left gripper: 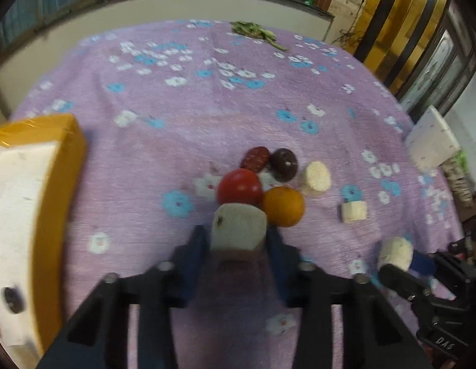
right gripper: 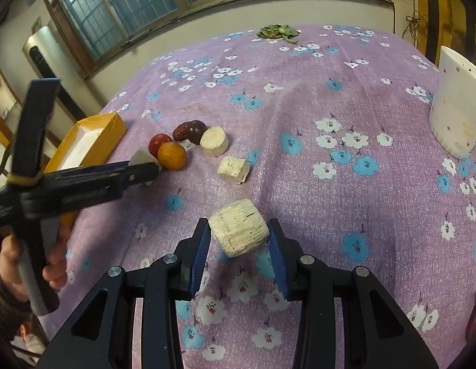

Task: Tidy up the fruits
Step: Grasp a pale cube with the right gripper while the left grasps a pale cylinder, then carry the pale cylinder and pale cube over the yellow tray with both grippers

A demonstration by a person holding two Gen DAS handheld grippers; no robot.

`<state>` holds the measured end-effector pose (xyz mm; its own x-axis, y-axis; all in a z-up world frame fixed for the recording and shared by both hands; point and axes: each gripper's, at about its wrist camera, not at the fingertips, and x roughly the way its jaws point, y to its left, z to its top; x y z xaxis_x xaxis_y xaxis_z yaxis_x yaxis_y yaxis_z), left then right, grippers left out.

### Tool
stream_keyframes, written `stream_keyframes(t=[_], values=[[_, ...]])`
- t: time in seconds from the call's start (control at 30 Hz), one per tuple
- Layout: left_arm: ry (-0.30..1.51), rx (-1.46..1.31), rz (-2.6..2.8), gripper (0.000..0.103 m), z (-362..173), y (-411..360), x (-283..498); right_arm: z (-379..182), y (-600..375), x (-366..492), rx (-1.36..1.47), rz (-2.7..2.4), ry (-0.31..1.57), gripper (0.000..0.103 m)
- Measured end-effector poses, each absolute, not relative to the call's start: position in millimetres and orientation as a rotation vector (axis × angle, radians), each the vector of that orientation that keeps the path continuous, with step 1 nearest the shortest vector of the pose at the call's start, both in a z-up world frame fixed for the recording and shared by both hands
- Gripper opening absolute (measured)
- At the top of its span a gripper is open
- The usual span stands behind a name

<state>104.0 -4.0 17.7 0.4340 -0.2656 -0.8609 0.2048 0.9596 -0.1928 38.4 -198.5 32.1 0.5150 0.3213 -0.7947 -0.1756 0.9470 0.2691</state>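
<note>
At nine o'clock in the left wrist view sits the yellow-walled box (left gripper: 58, 166) with its white lining, and the left gripper (left gripper: 238, 240) is clenched on a greyish-white chunk (left gripper: 239, 227), blue pads pressed to its two flanks. Just beyond it, at twelve o'clock from the fingertips, the red fruit (left gripper: 240, 186) and the orange fruit (left gripper: 283, 206) touch each other, with a red date (left gripper: 254, 158) and a dark round fruit (left gripper: 284, 160) behind them. Further right lie a pale round slice (left gripper: 316, 178) and a small pale block (left gripper: 354, 211) on the purple flowered cloth (left gripper: 176, 129). In the right wrist view, the right gripper (right gripper: 239, 240) grasps a fibrous, cream-coloured cylinder piece (right gripper: 238, 232), tilted, held across its curved sides. These pale pieces look light and firm, probably dry and crumbly at the edges, so a moderate squeeze across the broad middle suits them. The round fruits seem smooth and likely to roll; take them across their widest part.
</note>
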Motion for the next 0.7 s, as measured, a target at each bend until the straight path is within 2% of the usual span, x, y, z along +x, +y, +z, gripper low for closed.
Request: stream_keyframes(t=[0.7], values=[[1.022,-0.060,-0.332,0.036,53,49,21,52,-168,4,0.094,0.255,0.962,0.037]])
